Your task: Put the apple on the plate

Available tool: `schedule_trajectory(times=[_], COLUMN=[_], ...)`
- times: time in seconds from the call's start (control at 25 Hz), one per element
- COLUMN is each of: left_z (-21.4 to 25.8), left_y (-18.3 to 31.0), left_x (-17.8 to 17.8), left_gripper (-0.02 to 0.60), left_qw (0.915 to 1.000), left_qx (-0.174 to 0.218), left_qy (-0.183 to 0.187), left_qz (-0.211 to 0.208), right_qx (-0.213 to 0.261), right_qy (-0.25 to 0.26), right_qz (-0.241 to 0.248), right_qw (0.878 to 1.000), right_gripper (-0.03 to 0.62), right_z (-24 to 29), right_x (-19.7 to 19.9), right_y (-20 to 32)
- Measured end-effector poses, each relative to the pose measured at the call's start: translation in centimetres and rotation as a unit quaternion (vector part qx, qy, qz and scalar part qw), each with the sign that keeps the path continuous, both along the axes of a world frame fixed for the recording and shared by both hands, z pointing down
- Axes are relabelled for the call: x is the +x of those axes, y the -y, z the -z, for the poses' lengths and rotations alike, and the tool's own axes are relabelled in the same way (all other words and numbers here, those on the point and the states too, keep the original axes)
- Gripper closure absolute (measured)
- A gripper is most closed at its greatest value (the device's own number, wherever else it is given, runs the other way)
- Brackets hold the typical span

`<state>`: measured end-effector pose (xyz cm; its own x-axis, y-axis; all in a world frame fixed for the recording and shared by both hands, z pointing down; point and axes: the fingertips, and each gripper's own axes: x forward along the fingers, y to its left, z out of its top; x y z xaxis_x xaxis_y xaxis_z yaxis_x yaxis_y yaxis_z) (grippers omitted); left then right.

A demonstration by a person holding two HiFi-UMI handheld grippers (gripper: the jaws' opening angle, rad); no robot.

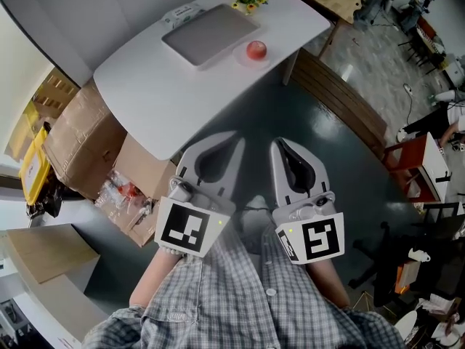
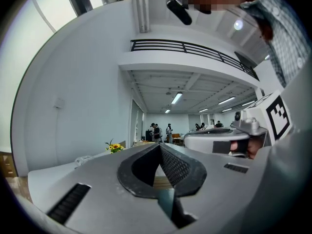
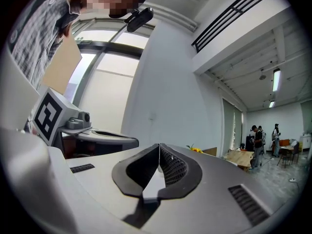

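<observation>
Red apple (image 1: 256, 49) seems already seated on the pale plate (image 1: 242, 58) across the white table (image 1: 167, 93), well apart from left gripper (image 1: 231, 140) and right gripper (image 1: 282, 145), jaws together, empty; next move, if any, a long forward reach.

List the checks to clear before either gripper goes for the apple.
1. Apple located on the white table, beside the grey slab: ok.
2. Left gripper open for a grasp: not ok, shut and empty.
3. Right gripper open: not ok, shut and empty.
4. Grippers near the apple: not ok, both are held by the torso, short of the table.
5. Plate identified: cannot tell; a pale disc seems to lie under the apple.
</observation>
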<state>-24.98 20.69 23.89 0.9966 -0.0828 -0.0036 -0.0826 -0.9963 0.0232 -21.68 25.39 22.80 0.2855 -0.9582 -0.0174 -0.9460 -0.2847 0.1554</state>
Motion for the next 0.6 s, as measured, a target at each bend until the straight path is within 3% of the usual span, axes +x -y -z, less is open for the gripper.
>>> schedule_trajectory(times=[0.28,0.6], left_z=[0.0,0.3], left_y=[0.3,1.8], left_x=[1.9,6.5], left_gripper=[0.574,0.574], left_qw=[0.9999,0.9993], left_qx=[0.011,-0.019], left_qy=[0.002,0.000], left_qz=[0.006,0.032], right_qx=[0.033,0.060], right_qy=[0.063,0.105], right_qz=[-0.015,-0.005], right_qw=[0.997,0.993], right_gripper=[0.572,0.572], right_z=[0.0,0.8], right_x=[3.7,10.1], right_y=[-0.7,-0.1])
